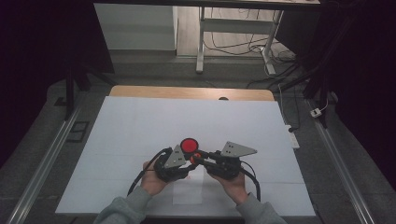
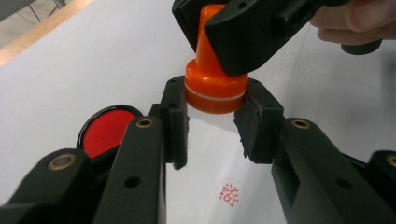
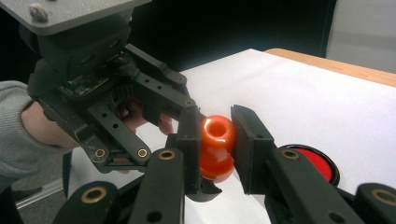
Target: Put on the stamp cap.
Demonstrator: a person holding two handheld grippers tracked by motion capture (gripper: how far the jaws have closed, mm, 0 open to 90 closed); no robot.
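Item: orange stamp [image 2: 215, 86], a handled stamper with a wide round base ringed by a pale band and a narrower neck topped by a rounded knob. It is held in the air above the white sheet [image 1: 140, 135] near the table's front edge, just beside the red ink pad [image 1: 189, 145].

Grip, lower part: the base is clasped between the pads of the left gripper [image 2: 212, 126], one pad at each side of the rim; the jaws are clenched on it. The hold at the widest part is judged to steady the body.

Grip, upper part: the knob [image 3: 217, 132] is pinched by the right gripper [image 3: 215, 149], likewise clenched, its jaws closing on the neck from above at an angle in the left gripper view. A two-point hold of this kind is judged to serve either pulling the parts apart or passing the stamp between hands; which cannot be told.

Nearby: the ink pad is left open, its red face upward, within easy reach for inking. A round red imprint [image 2: 229, 193] is seen on the paper strip [image 1: 187, 189] below the held stamp.

Surround: wooden table edge [image 1: 191, 92] beyond the sheet; the person's grey sleeves [image 1: 126, 207] at the bottom.
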